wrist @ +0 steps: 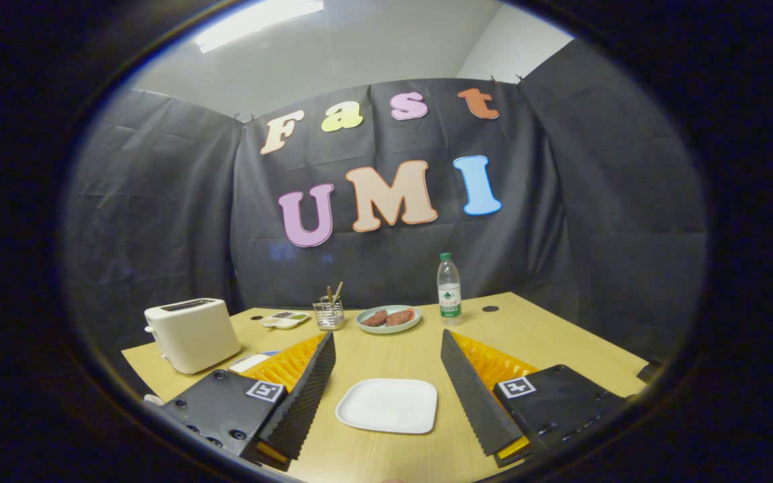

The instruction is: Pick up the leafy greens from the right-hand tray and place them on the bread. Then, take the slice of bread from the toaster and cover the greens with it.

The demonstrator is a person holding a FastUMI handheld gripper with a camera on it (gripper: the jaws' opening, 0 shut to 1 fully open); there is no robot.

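My gripper (386,359) is held above the wooden table (534,335), its two fingers spread wide apart and nothing between them. A square white plate (388,405) lies bare on the table between the fingers. A cream toaster (192,333) stands beyond the left finger; its slots look dark and I cannot tell whether bread is in them. A small white divided tray (284,319) with green and dark bits sits far back, right of the toaster. I cannot make out leafy greens or bread.
A wire holder with sticks (328,312) stands mid-back. Beside it is a pale green plate with two brown patties and something red (388,318). A clear water bottle with a green cap (449,290) stands further right. A white-and-blue flat object (249,362) peeks out by the left finger.
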